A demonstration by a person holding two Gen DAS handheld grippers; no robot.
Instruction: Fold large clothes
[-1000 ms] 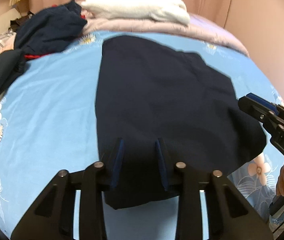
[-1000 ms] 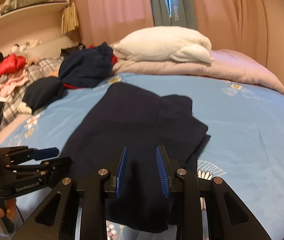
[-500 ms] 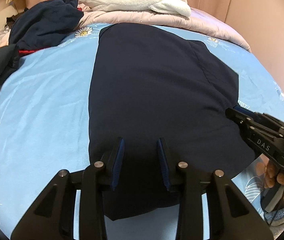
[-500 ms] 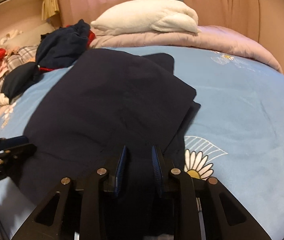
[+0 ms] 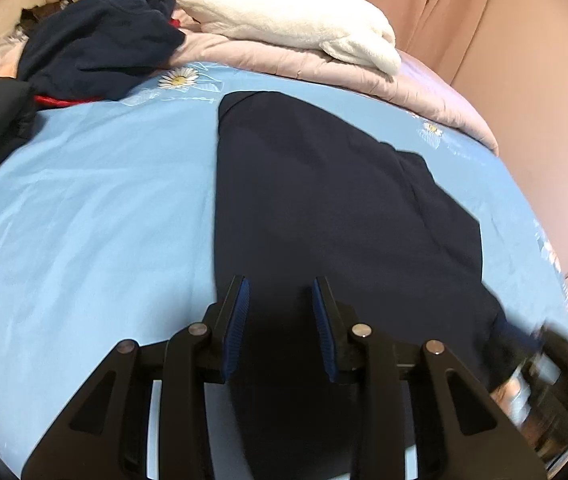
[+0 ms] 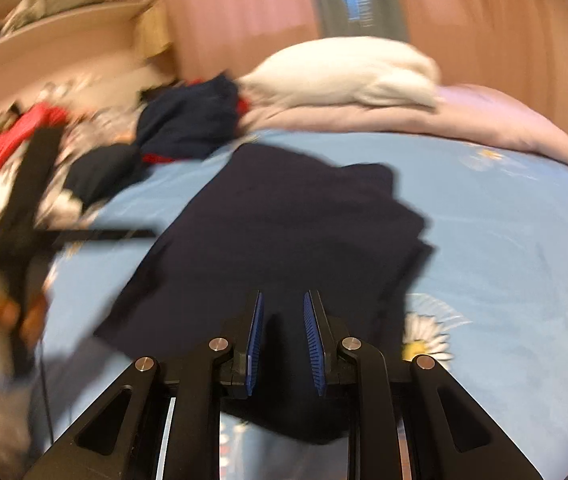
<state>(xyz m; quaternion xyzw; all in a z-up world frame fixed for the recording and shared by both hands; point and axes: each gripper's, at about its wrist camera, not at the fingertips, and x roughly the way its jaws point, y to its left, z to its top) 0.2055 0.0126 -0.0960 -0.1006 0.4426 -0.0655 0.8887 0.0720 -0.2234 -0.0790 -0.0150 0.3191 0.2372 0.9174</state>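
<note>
- The navy garment lies spread flat in the middle of the blue flowered bed sheet. It runs from 6 o'clock up toward 12, and an extra folded layer shows along its 3 o'clock side.
- The left hand-held gripper hovers over the near hem at 6 o'clock, released, with dark cloth showing in the gap between its pads but not pinched.
- The right hand-held gripper has just been closing. Cloth sits between its pads, yet a gap remains, so nothing is clamped so far.
- This looks like the start of the next fold, with both near corners lined up for a grab.
- To do it well, each one should bite only the hem's edge and catch every layer. Then both should lift together and carry evenly toward 12 o'clock.
- They should also steer clear of the dark clothes pile at 10 o'clock.
</note>
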